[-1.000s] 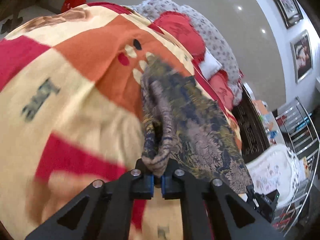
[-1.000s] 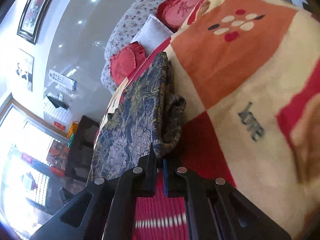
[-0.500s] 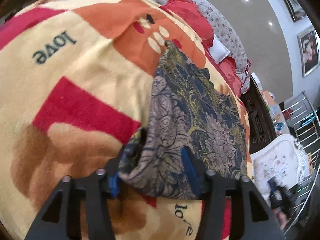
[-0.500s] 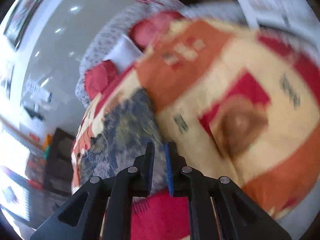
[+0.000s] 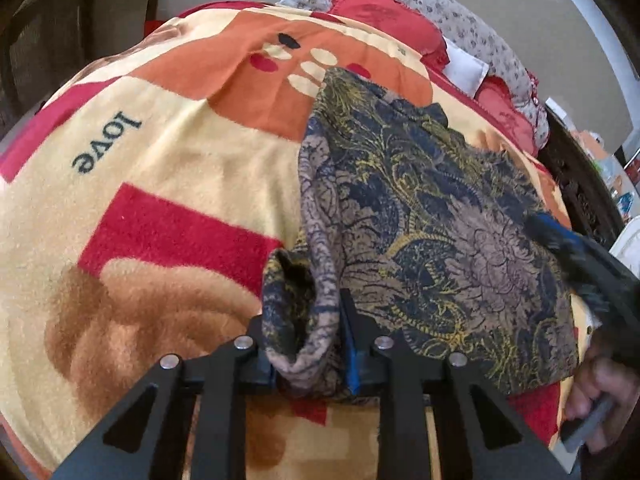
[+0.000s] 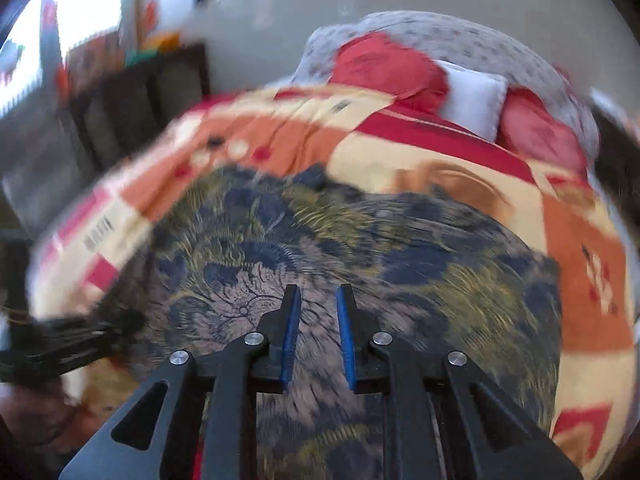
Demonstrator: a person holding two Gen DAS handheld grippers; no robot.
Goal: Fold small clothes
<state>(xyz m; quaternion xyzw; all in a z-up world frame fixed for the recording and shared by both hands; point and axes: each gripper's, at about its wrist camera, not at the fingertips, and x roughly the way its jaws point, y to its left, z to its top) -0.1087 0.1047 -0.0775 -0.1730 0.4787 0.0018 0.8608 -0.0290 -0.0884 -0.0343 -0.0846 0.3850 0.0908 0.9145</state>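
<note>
A dark blue, grey and yellow floral garment (image 5: 432, 220) lies on the blanket-covered bed. My left gripper (image 5: 306, 344) has its jaws apart with a bunched fold of the garment's near left edge lying loosely between them. My right gripper (image 6: 318, 320) is open and empty, hovering over the middle of the garment (image 6: 360, 248). The right wrist view is motion-blurred. The right gripper also shows in the left wrist view (image 5: 580, 260), over the garment's right edge, with the hand that holds it.
The blanket (image 5: 160, 184) is cream, orange and red with "love" lettering. Red and white pillows (image 5: 400, 24) and a floral duvet (image 5: 472, 20) lie at the head. Dark furniture (image 6: 132, 96) stands beside the bed.
Both grippers let go of the garment. The left jaws opened wide, then narrowed partway around the fold. The right gripper opened and swung over the garment's middle.
</note>
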